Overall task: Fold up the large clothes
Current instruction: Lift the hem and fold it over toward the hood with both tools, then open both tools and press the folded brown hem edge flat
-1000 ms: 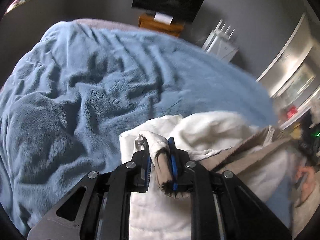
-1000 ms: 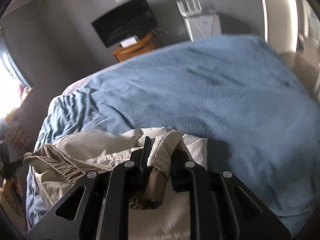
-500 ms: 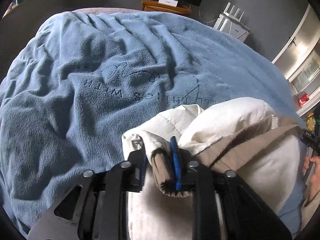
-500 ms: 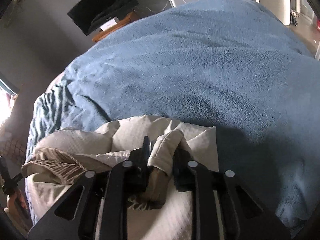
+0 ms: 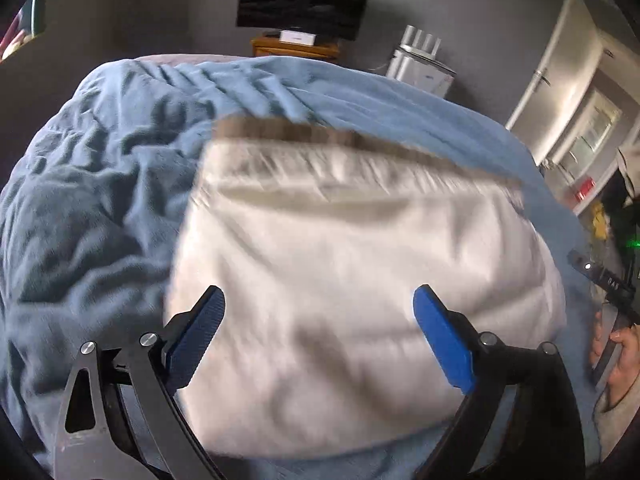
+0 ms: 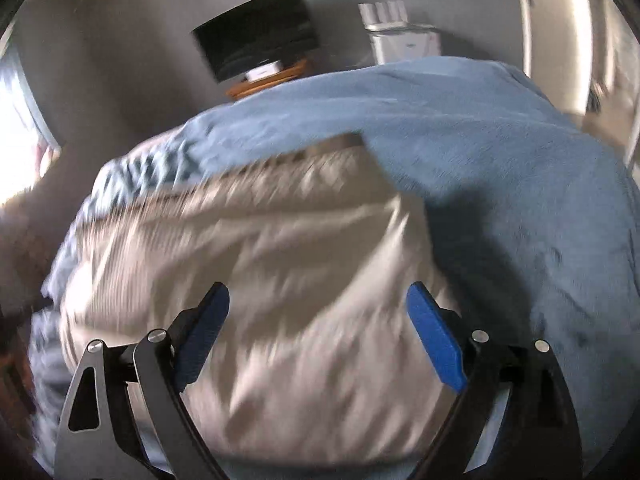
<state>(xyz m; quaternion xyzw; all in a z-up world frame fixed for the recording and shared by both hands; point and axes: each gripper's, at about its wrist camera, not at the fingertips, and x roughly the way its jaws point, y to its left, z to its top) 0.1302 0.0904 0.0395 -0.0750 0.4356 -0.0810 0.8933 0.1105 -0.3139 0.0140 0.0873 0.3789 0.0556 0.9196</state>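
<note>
Cream garment (image 5: 360,288) lay spread on the blue blanket (image 5: 92,200), brown band toward its far edge. Left gripper (image 5: 318,334) and right gripper (image 6: 318,330) had just sprung wide, gripping nothing, cloth beneath. Only the left view showed a hand (image 5: 618,354).

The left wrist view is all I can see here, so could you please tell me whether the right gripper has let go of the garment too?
Observer: Yes. The right gripper stands wide open, its jaws having just been opening, with nothing pinched; the cream garment lies below it.
Operator: Thank you. What is beside the garment on that side?
Observer: Bare blue blanket, running out to the bed's edge.
Operator: And is anything lit there?
Observer: A bright window at the left edge.
</note>
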